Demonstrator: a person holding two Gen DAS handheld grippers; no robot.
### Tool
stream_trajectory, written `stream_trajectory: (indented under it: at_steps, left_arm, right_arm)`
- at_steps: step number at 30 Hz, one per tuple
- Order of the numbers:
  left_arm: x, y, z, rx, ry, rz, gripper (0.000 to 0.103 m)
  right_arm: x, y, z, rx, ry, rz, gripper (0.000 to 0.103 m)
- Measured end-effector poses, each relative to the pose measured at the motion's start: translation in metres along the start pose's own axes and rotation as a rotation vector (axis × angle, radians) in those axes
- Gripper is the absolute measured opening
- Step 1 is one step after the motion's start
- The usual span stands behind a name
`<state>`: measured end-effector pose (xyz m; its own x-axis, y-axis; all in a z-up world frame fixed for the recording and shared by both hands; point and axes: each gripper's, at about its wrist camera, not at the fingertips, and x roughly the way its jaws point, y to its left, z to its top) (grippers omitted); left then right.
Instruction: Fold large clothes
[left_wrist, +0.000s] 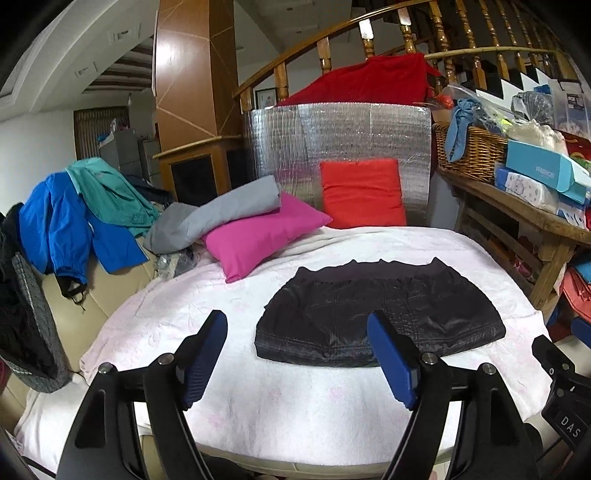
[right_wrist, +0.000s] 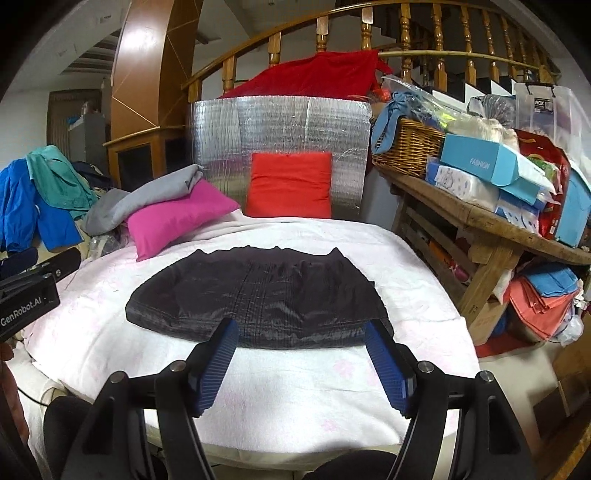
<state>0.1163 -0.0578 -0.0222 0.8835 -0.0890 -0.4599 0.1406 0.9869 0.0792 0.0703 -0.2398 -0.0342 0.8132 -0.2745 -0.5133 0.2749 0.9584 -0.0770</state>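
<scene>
A black garment (left_wrist: 380, 317) is lying folded flat on the pale pink-and-white blanket (left_wrist: 177, 317), spread across the middle of it, with nothing holding it. The left gripper (left_wrist: 299, 354) is hanging above the near edge of the blanket with its blue pads spread wide and nothing between them; the right gripper (right_wrist: 301, 360) is doing the same, its jaws standing apart just short of the garment's near hem.

The left wrist view is taking in more of the left side: a blue jacket (left_wrist: 62, 225) and a teal one (left_wrist: 110, 192) are draping over a cream sofa arm, and a sliver of the other gripper's black body is showing at its right edge. The right wrist view is reaching further right, showing the wooden bench (right_wrist: 480, 221) piled with boxes, a wicker basket (right_wrist: 410, 147) and folded cloths stacked underneath. Both views are showing the pink cushion (left_wrist: 266, 232), the red cushion (right_wrist: 290, 184) and the silver foil panel (right_wrist: 277, 125) behind.
</scene>
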Motion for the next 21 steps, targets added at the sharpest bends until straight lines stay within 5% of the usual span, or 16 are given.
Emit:
stream_trajectory:
  at_steps: [21]
  left_arm:
    - [-0.064, 0.009, -0.016, 0.039, -0.030, -0.003, 0.081]
  right_arm:
    - [-0.051, -0.002, -0.010, 0.044, 0.005, 0.028, 0.075]
